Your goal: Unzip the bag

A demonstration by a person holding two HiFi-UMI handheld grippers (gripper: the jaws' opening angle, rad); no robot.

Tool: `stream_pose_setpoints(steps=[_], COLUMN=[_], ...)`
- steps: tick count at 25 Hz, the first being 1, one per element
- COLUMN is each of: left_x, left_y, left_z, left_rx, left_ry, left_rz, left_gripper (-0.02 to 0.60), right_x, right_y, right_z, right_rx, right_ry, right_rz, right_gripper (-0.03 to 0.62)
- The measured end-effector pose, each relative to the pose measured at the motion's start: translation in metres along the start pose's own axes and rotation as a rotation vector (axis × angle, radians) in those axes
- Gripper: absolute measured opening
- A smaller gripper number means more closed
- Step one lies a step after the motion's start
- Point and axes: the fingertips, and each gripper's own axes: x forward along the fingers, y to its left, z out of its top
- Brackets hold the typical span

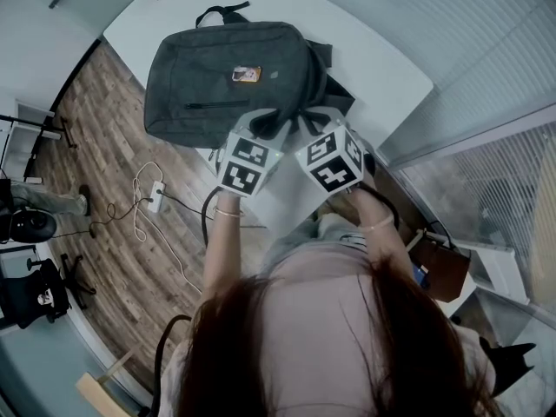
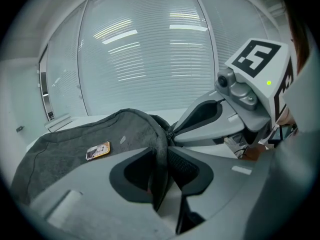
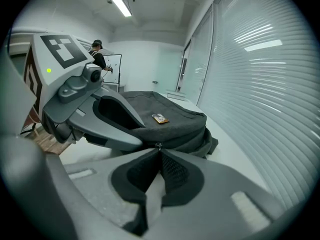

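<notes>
Grey bag point(image 1: 226, 81) fold between left jaws | zip pull point(image 3: 159, 146) in right jaws

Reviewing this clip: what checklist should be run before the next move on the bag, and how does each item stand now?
1. Backpack resting on the table: ok.
2. Left tongs clamped on a fold of the backpack's edge fabric: ok.
3. Right tongs shut on the zipper pull: ok.
4. Both tongs side by side at the backpack's near edge: ok.
5. Zipper track ahead free of straps: cannot tell.
</notes>
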Motion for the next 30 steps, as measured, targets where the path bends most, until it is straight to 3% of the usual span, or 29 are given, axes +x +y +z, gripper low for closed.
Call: stream_pose_setpoints(steps=[16, 30], left_x=[-0.011, -0.013], left_y=[0.001, 0.003], left_z=[0.004, 0.008], left_rx=[-0.031, -0.027], left_ry=[-0.062, -0.114], left_rz=[-0.027, 0.024], left_gripper=[0.083, 0.080], right_x=[-0.003, -0.003], right_y=[-0.020, -0.033], right_z=[0.008, 0.013], right_rx=[0.016, 0.002], right_ry=[0.008, 0.009], right_rz=[-0.069, 0.048], right_gripper=[0.011, 0.011])
